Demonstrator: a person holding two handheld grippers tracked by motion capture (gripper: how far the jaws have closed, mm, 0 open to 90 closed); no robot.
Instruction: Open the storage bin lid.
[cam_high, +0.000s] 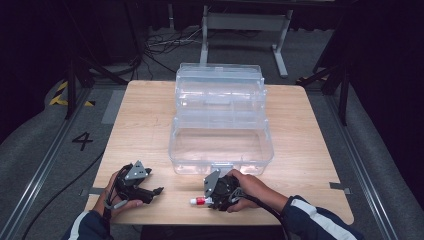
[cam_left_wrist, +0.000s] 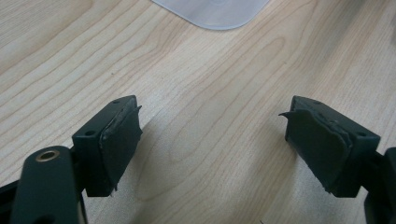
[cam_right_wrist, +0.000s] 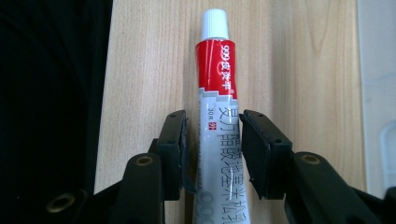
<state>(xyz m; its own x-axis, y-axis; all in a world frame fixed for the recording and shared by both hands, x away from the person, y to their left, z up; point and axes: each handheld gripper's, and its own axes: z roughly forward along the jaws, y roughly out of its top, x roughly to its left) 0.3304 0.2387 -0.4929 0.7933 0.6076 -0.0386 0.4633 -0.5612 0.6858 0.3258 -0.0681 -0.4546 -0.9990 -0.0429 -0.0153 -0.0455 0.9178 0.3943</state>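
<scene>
Two tongs in play: right tongs are clamped on the tube, pads pressing its grey lower body from both sides, red shoulder and white cap sticking out past the tips. Left tongs stand wide apart with nothing between the pads, just bare bench under them. In the high view the tube lies flat near the front edge of the bench, cap pointing to the person's left, right tongs on it, left tongs parked well apart off to the left. Step in hand looks like picking the tube up to drop it in the clear plastic box just behind it. To do it well: grip is on the soft body, so don't squeeze harder than needed or the tube deforms and may slip; lift straight up to clear the bench before moving forward, keep the tube level, and clear the front wall and latch of the box before lowering. Grip sits toward the tail half, so expect the cap end to droop slightly. Box: lid swung fully open and lying back behind the base, bottom compartment looks empty, no contents I can make out; the lid section is transparent too and I can't tell if it holds anything.
</scene>
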